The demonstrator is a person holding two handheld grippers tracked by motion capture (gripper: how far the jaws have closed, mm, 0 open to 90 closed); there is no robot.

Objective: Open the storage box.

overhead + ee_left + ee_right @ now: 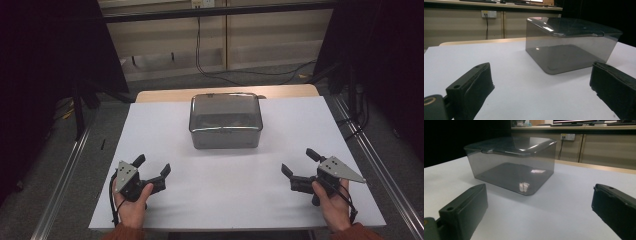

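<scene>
both claws rest low on the white table (165,130), spread wide and grasping nothing. the lidded grey box (226,121) sits ahead of the left claw (152,168) and right claw (297,162), between them, well apart.

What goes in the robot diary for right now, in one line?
box: lid on, mid-table | left gripper: open, apart from box | right gripper: open, apart from box

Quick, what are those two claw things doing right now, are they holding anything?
Left gripper: open, holding nothing, short of the grey box.
Right gripper: open, holding nothing, also short of the box.
</scene>
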